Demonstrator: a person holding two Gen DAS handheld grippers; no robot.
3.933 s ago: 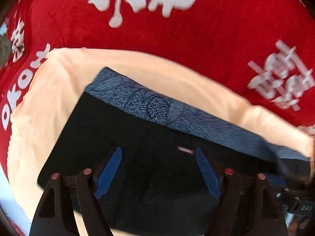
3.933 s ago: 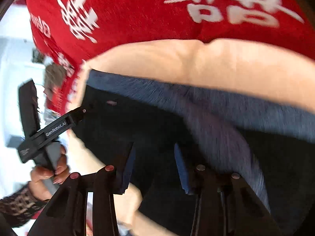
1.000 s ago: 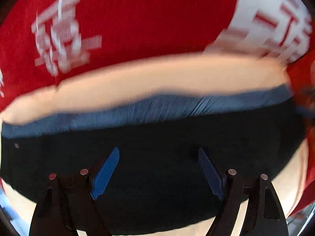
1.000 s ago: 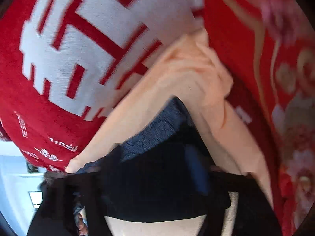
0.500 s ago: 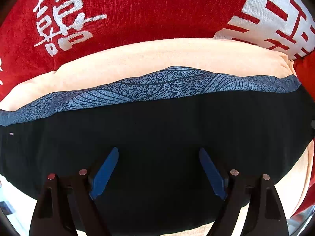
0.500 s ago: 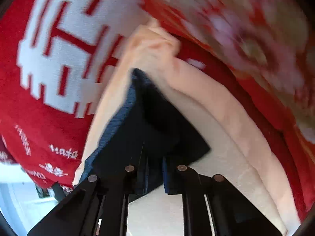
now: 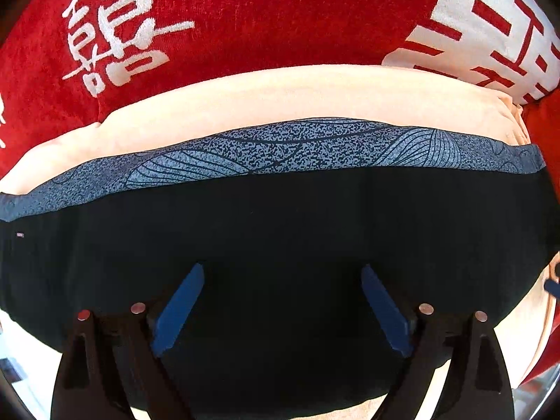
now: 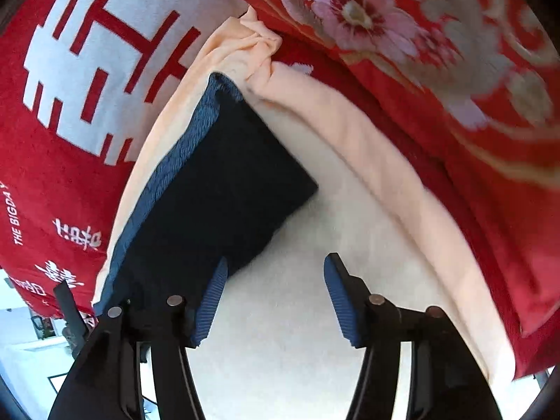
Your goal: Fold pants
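The folded black pants (image 7: 280, 231), with a blue patterned waistband (image 7: 273, 150), lie flat on a peach cloth (image 7: 280, 94) over a red blanket (image 7: 245, 10). The left gripper (image 7: 281, 301) hangs spread above them, its jaws just widened, nothing between. The right gripper (image 8: 276, 297) has just reopened beside their corner, empty.

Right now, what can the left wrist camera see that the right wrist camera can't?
Only the left wrist view shows the leaf pattern on the pants' waistband and the left tool, open above the dark cloth. Only the right wrist view shows the flowered red fabric, the pants' corner and the right tool, open with nothing between its pads. Both show the black pants, the peach cloth and the red blanket.
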